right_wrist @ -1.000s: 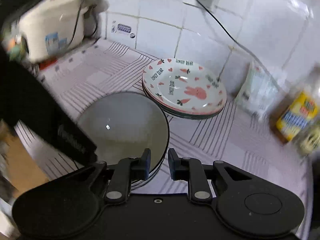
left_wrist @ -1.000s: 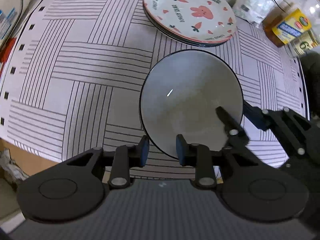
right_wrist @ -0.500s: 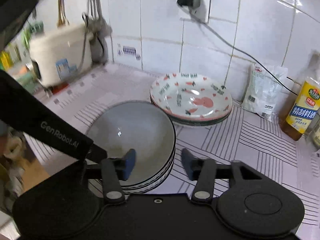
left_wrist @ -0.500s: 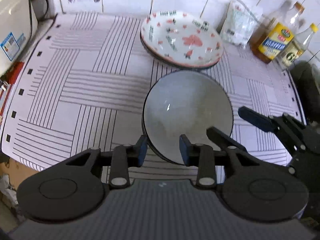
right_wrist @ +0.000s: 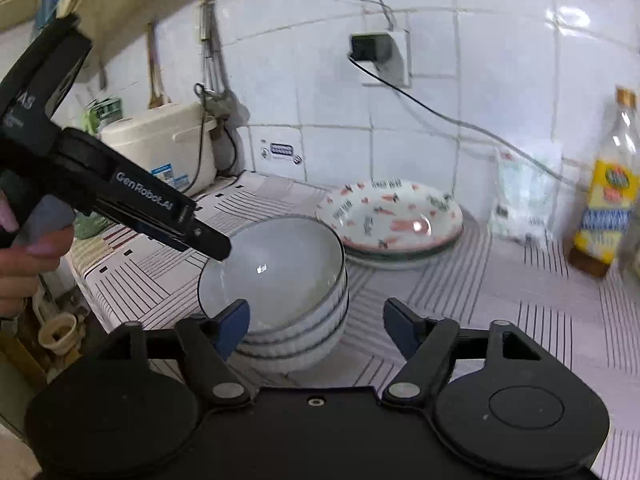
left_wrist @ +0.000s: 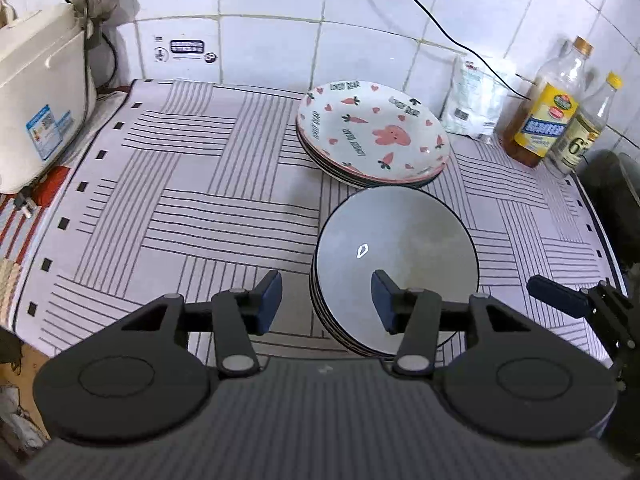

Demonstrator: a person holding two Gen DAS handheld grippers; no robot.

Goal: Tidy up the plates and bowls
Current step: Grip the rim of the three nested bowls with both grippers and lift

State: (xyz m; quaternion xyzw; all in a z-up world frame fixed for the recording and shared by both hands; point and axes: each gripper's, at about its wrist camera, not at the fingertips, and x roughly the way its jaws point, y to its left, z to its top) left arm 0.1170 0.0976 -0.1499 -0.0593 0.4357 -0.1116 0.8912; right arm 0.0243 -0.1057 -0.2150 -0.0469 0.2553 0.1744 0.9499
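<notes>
Behind the bowls (left_wrist: pixel 396 264), a plate stack (left_wrist: pixel 372 136) with carrot and rabbit print sat just beside them on the striped mat (left_wrist: pixel 180 200). Against the tiled wall stood 2 bottles (left_wrist: pixel 540 116), a white bag (left_wrist: pixel 476 100) and, far left, a rice cooker (left_wrist: pixel 40 92). A cord (right_wrist: pixel 420 104) ran from a wall socket. The left gripper (left_wrist: pixel 326 302) hung with fingers apart over the bowls' near rim, gripping nothing. The right gripper (right_wrist: pixel 316 326) was likewise spread wide, empty, beside the bowls.

Bowl stack (left_wrist: pixel 396 264) near rim hidden behind left gripper (left_wrist: pixel 326 302); rice cooker (left_wrist: pixel 36 92) cut by frame edge; oil bottle (right_wrist: pixel 608 200) blurred.
</notes>
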